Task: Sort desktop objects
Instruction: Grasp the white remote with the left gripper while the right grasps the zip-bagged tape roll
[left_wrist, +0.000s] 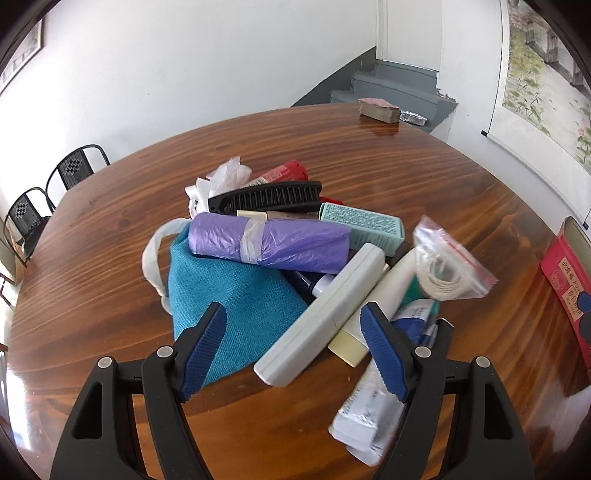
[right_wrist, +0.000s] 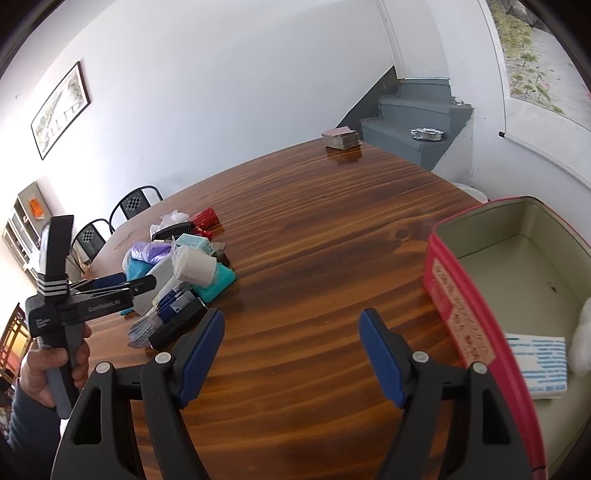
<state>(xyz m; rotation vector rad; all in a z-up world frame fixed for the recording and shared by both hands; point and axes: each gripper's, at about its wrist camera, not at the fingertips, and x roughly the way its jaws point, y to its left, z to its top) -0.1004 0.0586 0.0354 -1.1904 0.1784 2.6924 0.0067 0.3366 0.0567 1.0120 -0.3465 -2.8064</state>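
A pile of small objects lies on the wooden table (left_wrist: 406, 166): a purple bag roll (left_wrist: 269, 242), a teal cloth (left_wrist: 229, 295), a black comb (left_wrist: 266, 197), a mint box (left_wrist: 364, 223), a long white case (left_wrist: 325, 314), a zip bag of cord (left_wrist: 448, 264) and tubes. My left gripper (left_wrist: 293, 343) is open, just above the near end of the white case. My right gripper (right_wrist: 291, 347) is open and empty over bare table, between the pile (right_wrist: 181, 273) and a red tin box (right_wrist: 480, 295). The left gripper (right_wrist: 114, 282) also shows in the right wrist view.
The red tin (left_wrist: 565, 280) is open and holds a blue-and-white packet (right_wrist: 539, 362) and something white. A stack of cards (right_wrist: 341, 138) lies at the table's far edge. Two black chairs (left_wrist: 48, 192) stand at the left. Grey stairs with a foil tray (right_wrist: 426, 134) rise behind.
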